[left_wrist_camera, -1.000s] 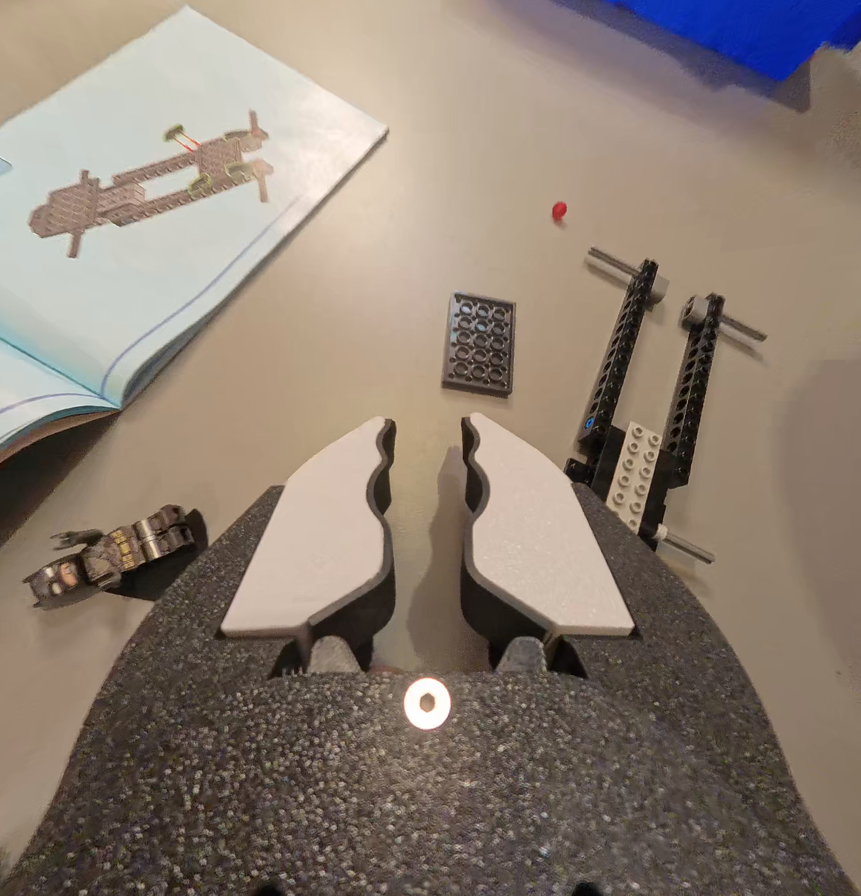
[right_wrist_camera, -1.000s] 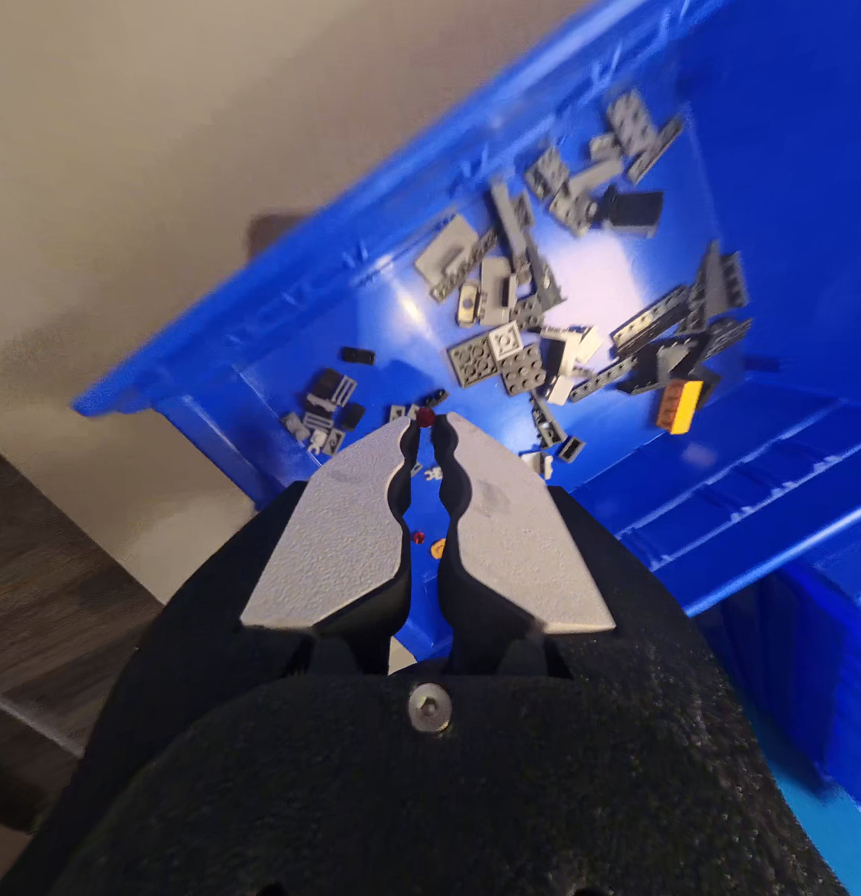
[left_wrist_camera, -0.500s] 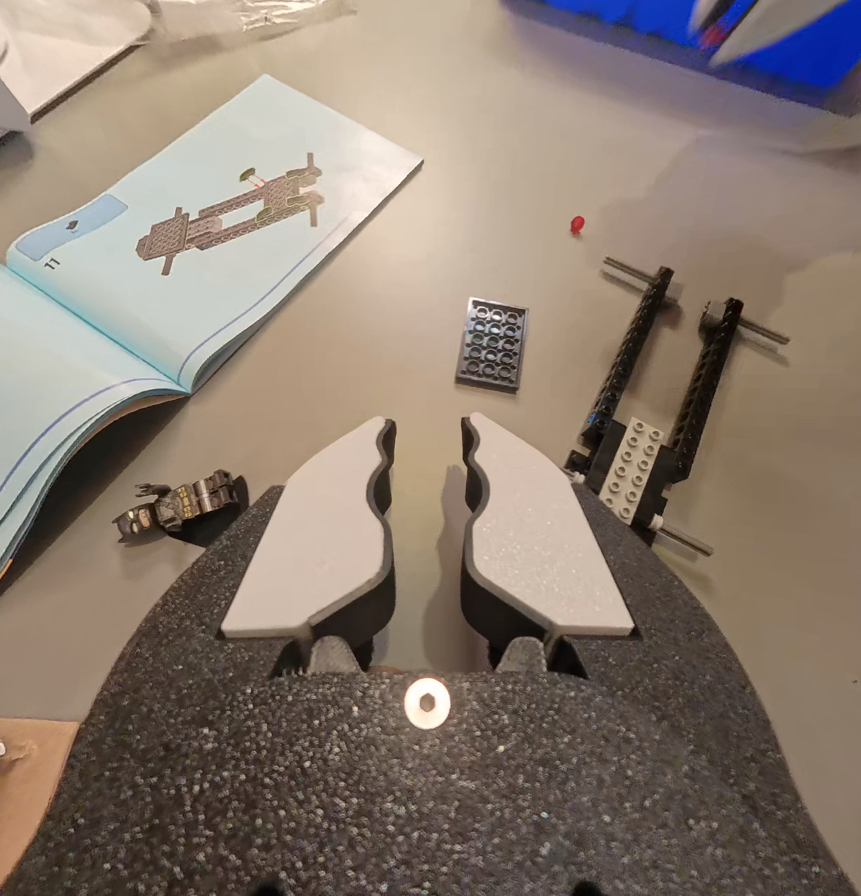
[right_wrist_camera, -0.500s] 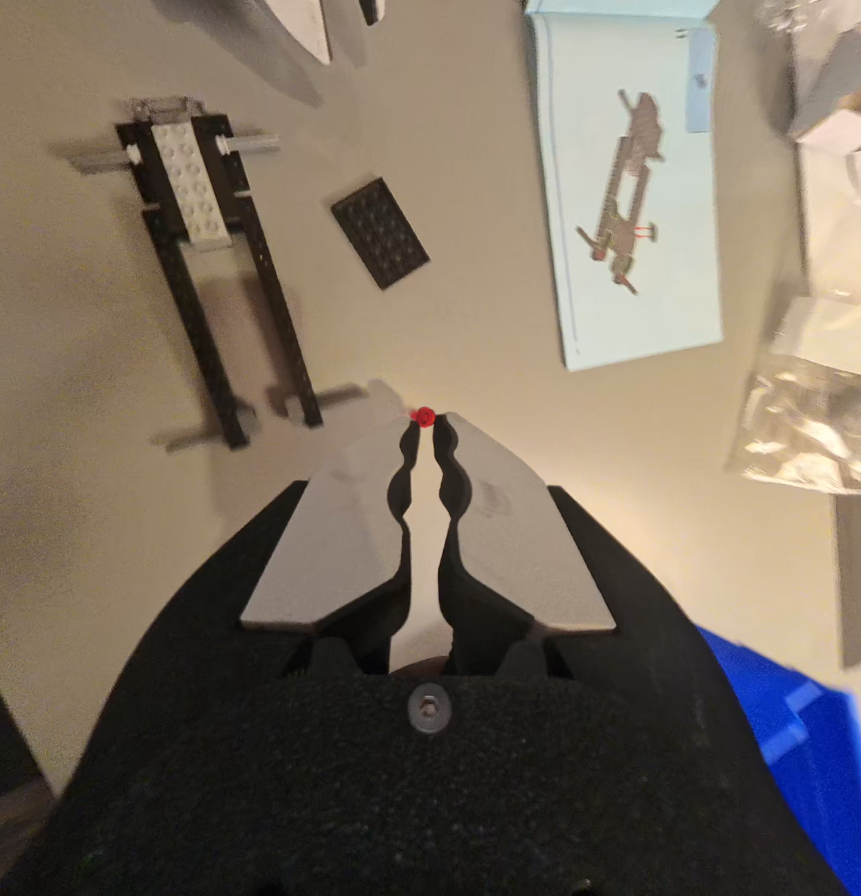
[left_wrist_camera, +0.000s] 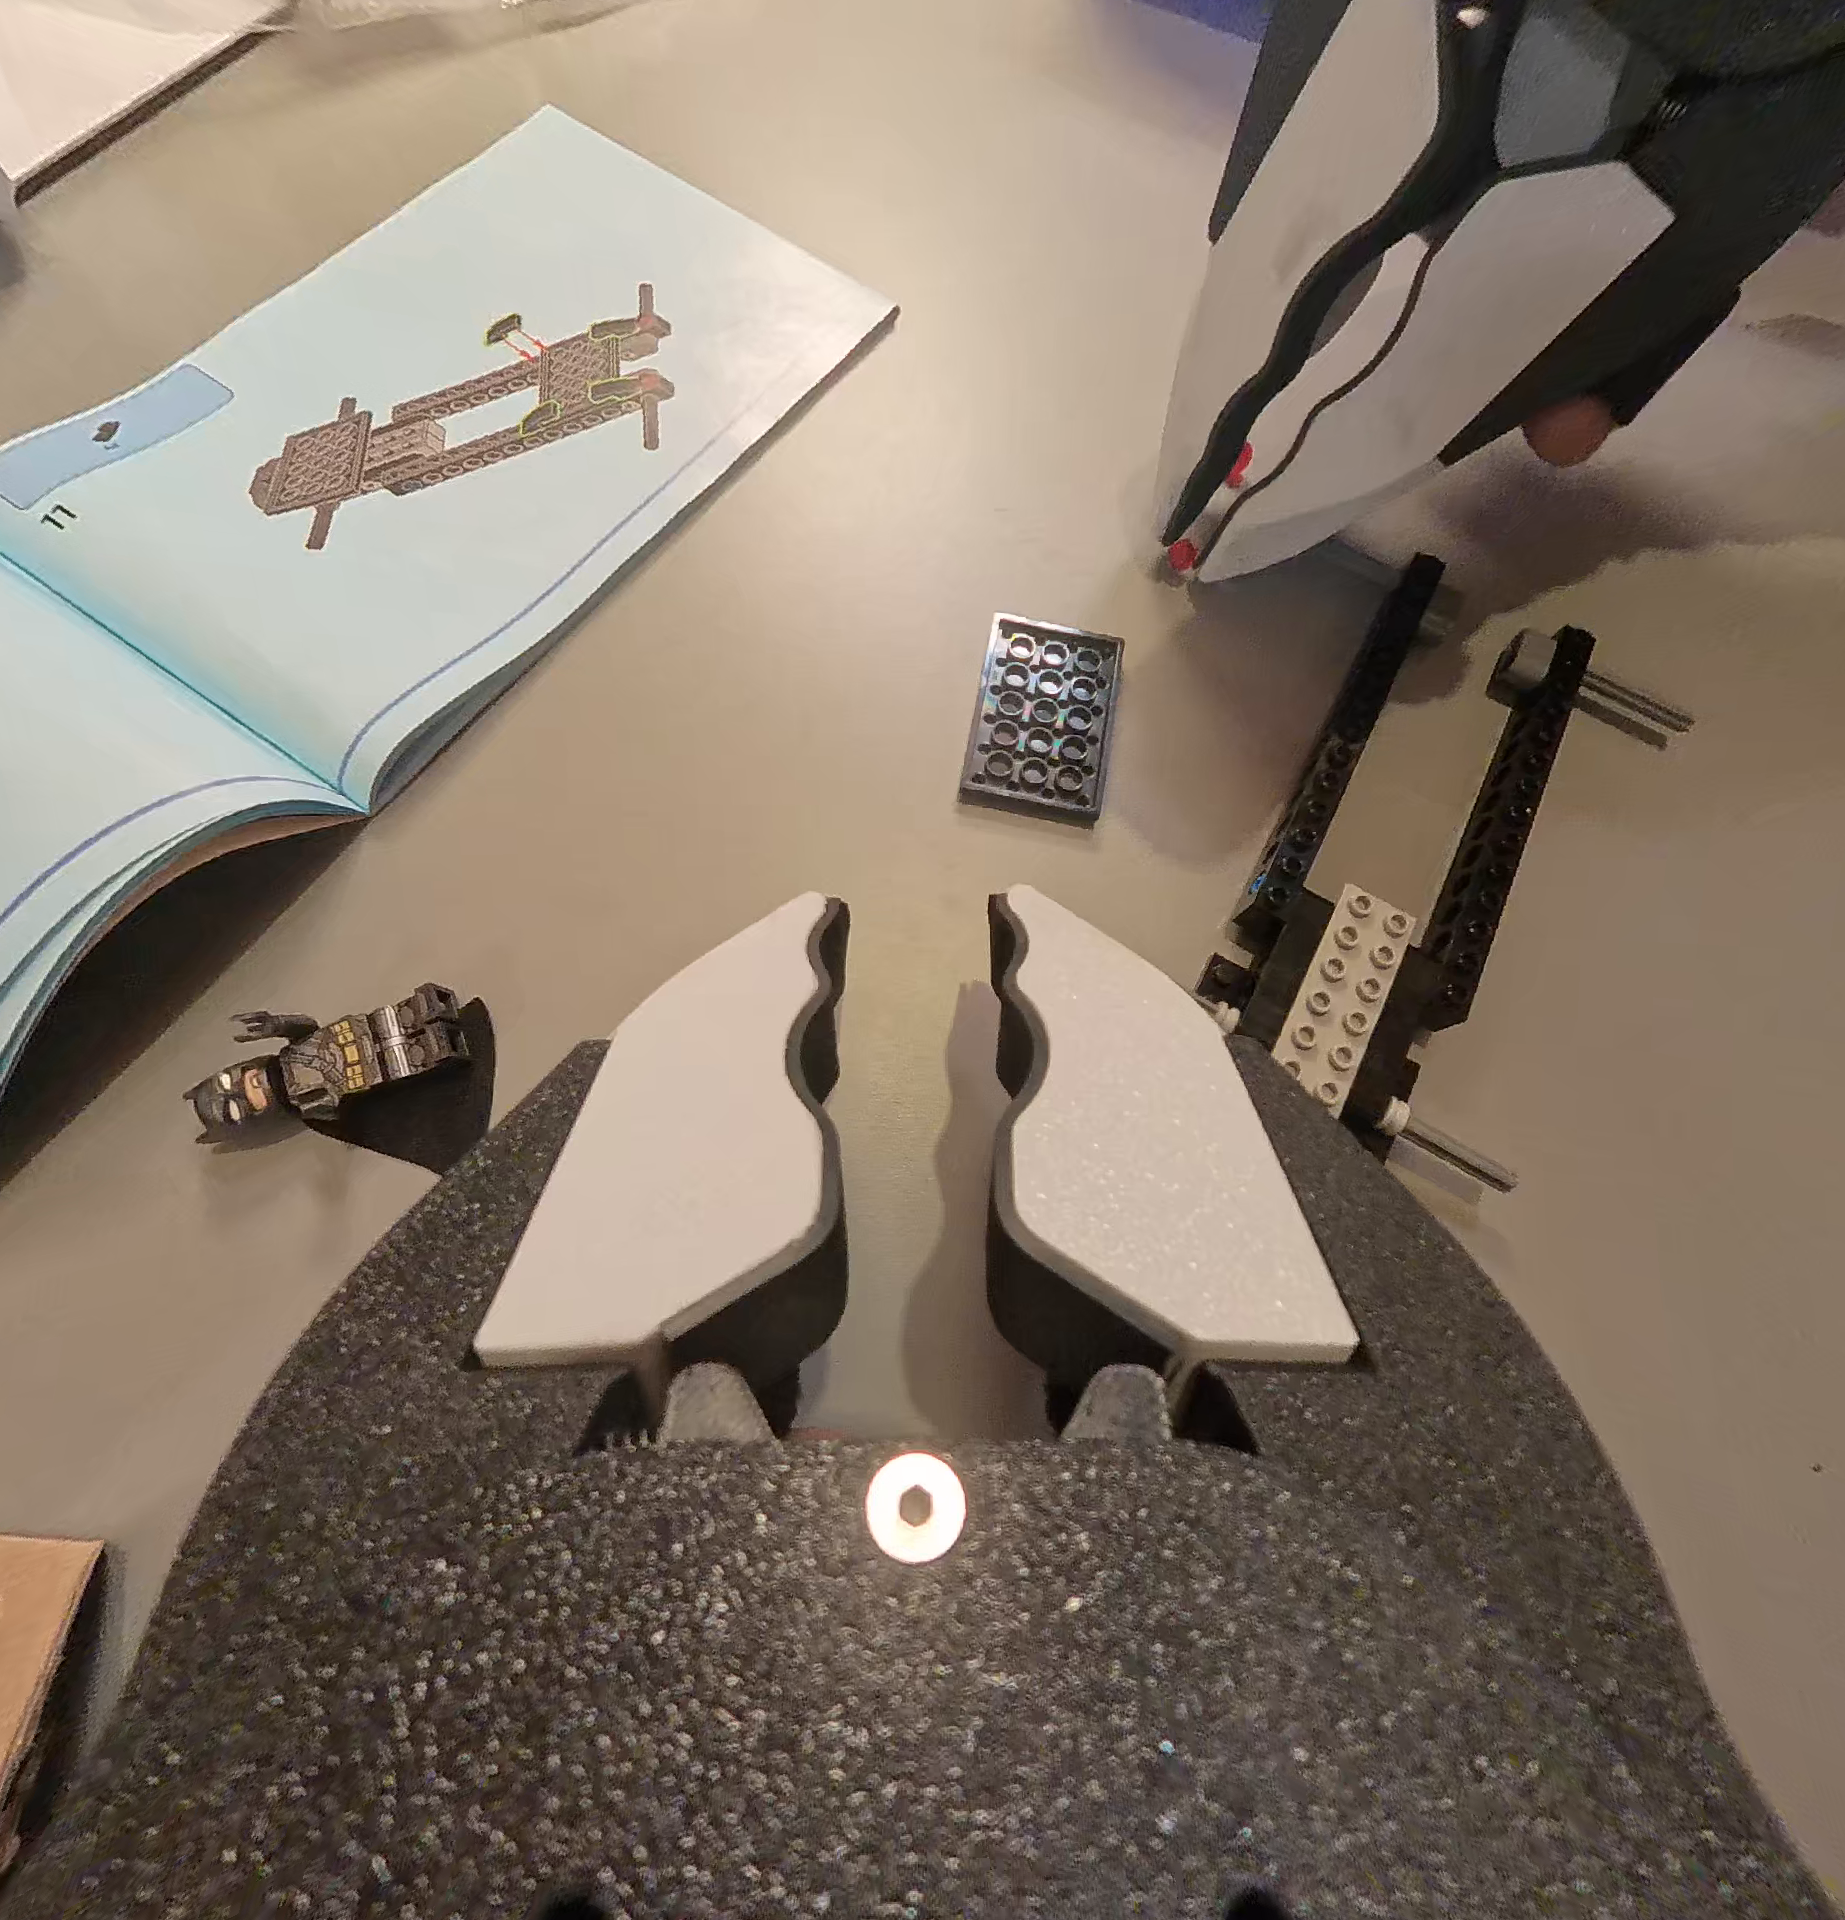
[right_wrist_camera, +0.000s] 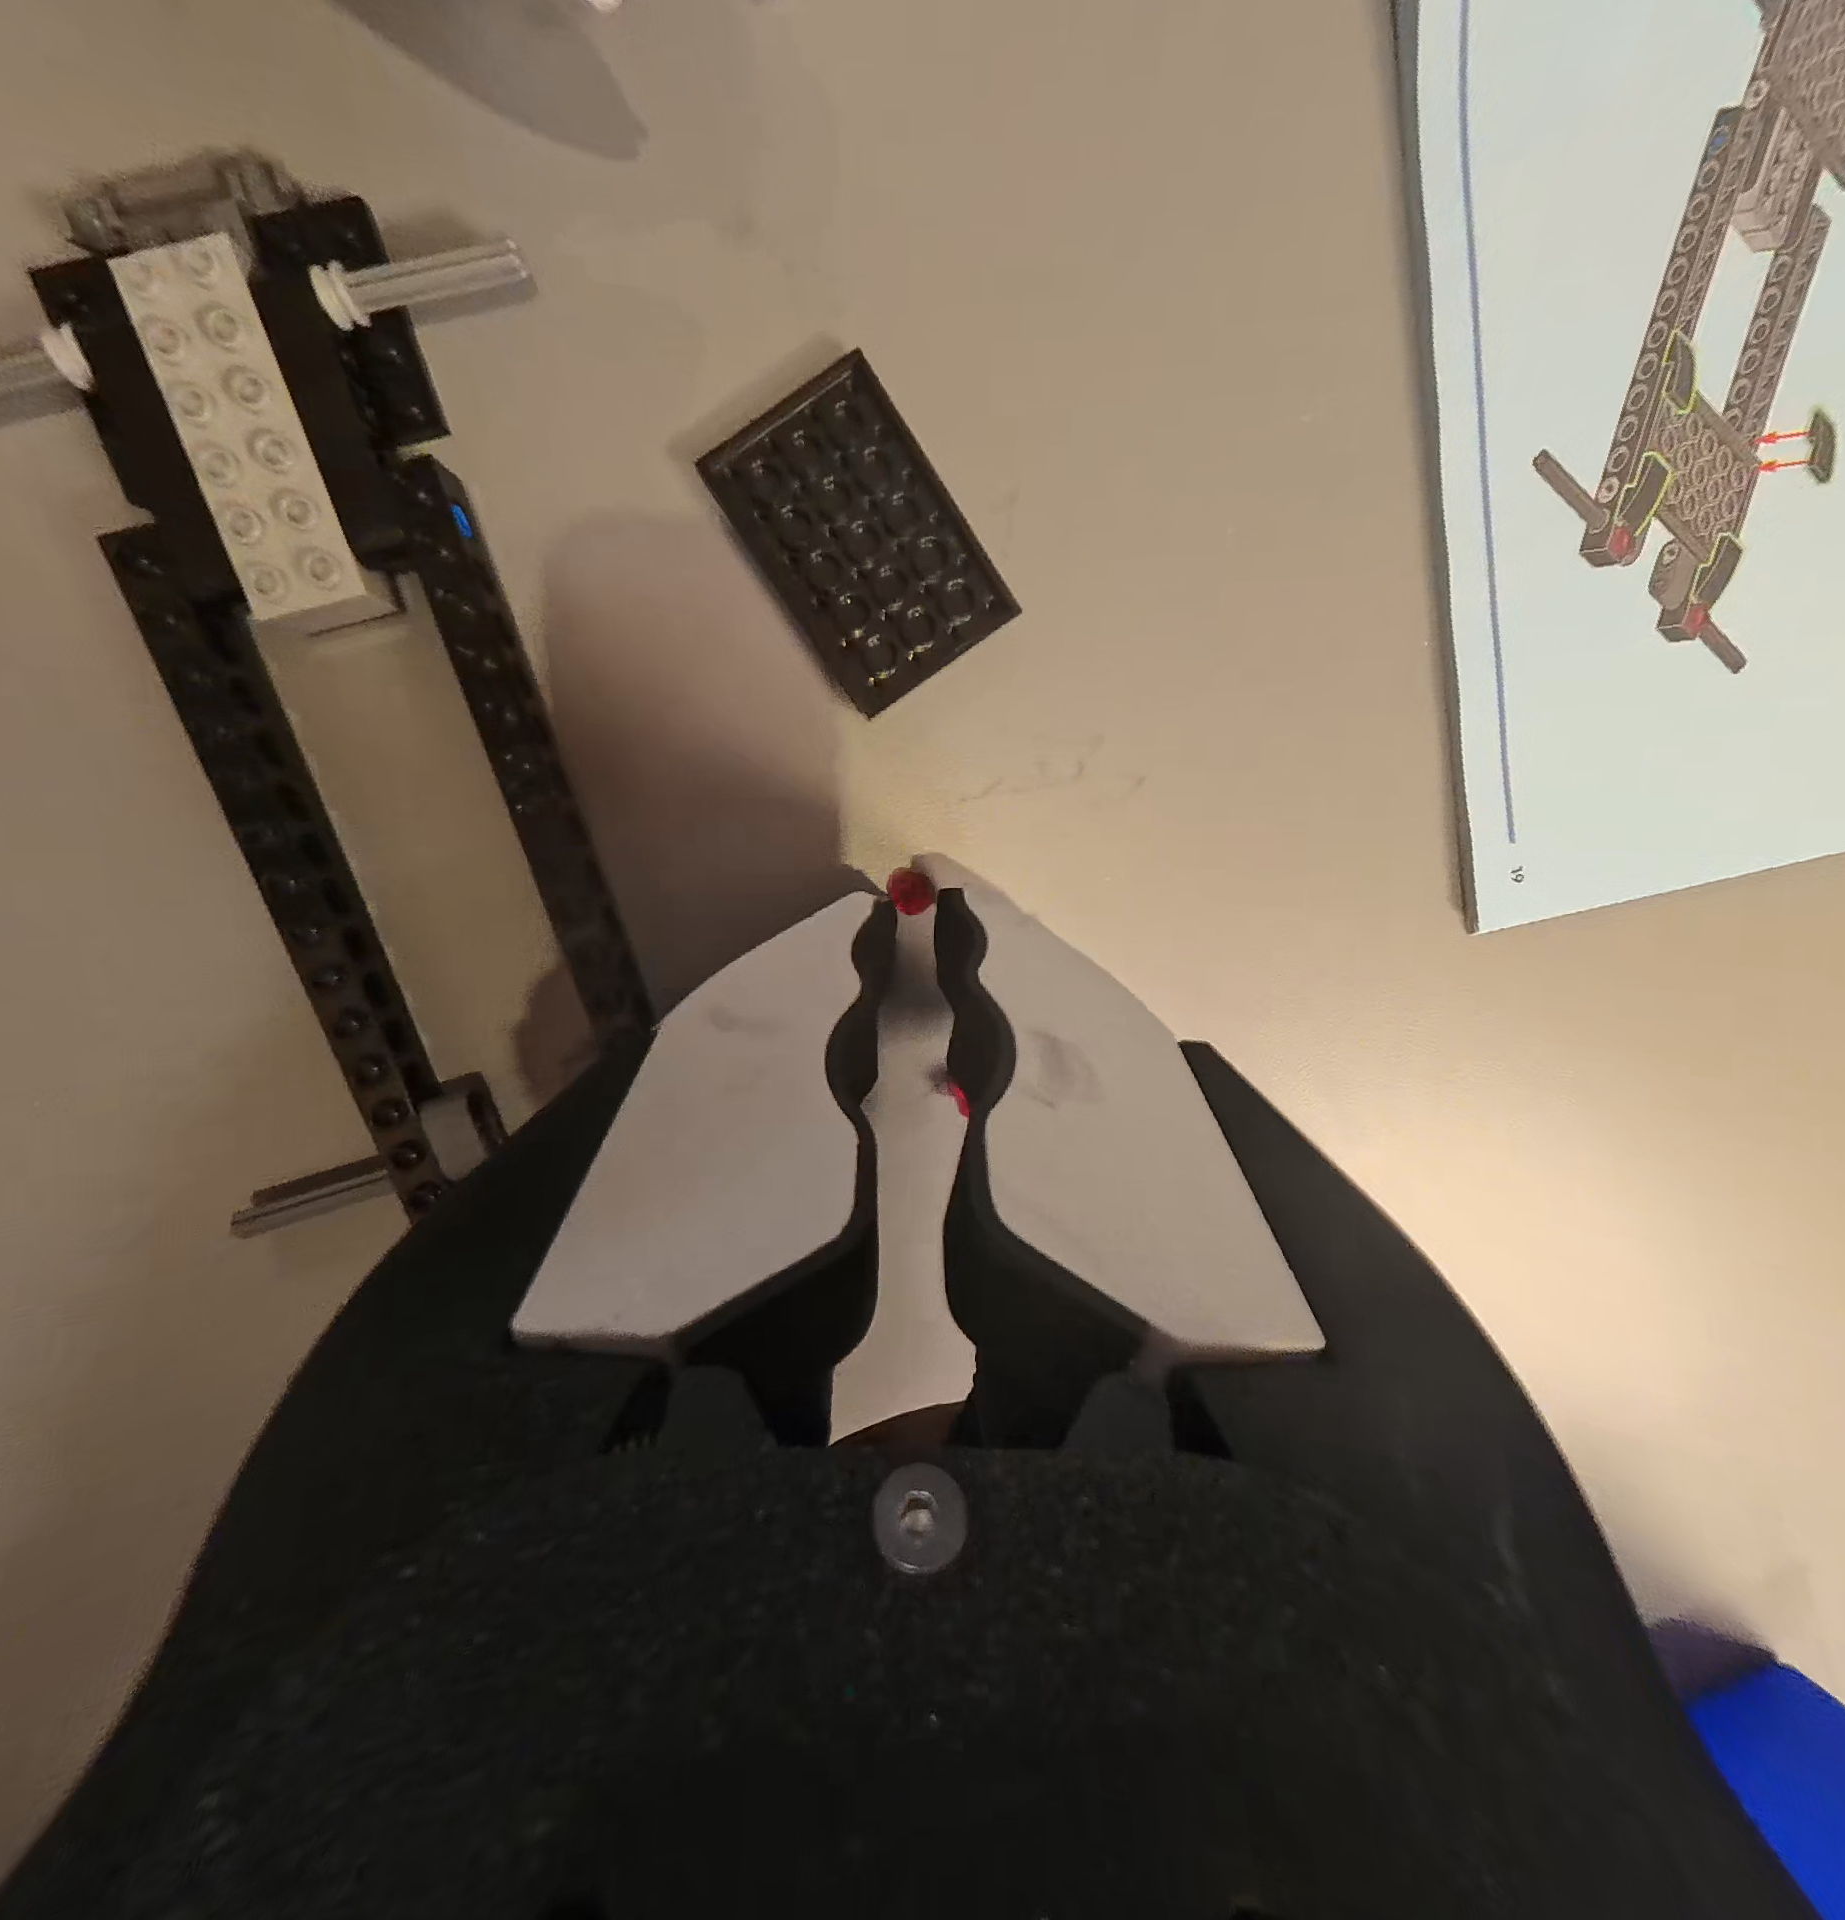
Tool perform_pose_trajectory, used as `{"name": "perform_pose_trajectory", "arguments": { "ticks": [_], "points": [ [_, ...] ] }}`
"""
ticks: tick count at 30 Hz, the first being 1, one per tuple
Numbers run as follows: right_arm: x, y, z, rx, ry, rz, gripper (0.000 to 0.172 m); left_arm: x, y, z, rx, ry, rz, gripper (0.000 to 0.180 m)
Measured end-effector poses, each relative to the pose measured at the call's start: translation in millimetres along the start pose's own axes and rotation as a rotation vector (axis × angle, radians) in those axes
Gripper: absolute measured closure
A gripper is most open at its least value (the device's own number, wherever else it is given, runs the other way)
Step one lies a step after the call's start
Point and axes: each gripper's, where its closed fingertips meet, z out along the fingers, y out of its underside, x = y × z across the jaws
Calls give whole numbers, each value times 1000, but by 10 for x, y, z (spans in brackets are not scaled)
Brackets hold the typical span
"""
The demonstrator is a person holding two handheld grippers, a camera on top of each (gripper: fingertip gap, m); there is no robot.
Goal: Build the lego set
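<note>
A small red stud (right_wrist_camera: 910, 891) was pinched at the very fingertips of the right gripper (right_wrist_camera: 913, 899), low over the tabletop (right_wrist_camera: 1157, 644). A second red stud (left_wrist_camera: 1242, 457) was seen beneath it. The black beam frame (right_wrist_camera: 274, 540) lay to the left of the frame, its long axis running top to bottom; the dark plate (right_wrist_camera: 858, 530) sat above. The left gripper (left_wrist_camera: 918, 914) was spread and empty, lower centre, nearest the plate.

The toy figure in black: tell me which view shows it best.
The left wrist view: the toy figure lies on the table beside the left gripper, below the open booklet. The right wrist view misses it.
</note>
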Motion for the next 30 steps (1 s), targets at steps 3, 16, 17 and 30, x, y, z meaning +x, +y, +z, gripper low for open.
{"name": "perform_pose_trajectory", "arguments": {
  "ticks": [3, 16, 17, 30],
  "points": [
    [-6, -34, -31, 59, -30, 12, 161, 20, -34, 12, 28, 22, -6, 154],
    [628, -338, -140, 247, 113, 55, 152, -75, -435, 173, 100, 144, -54, 149],
    [707, -355, -128, 265, 138, 59, 152, -80, -487, 207, 92, 148, -35, 148],
    [941, -251, -204, 527, 333, 36, 146, 49, -581, 352, 181, 353, -195, 146]
  ]
}}
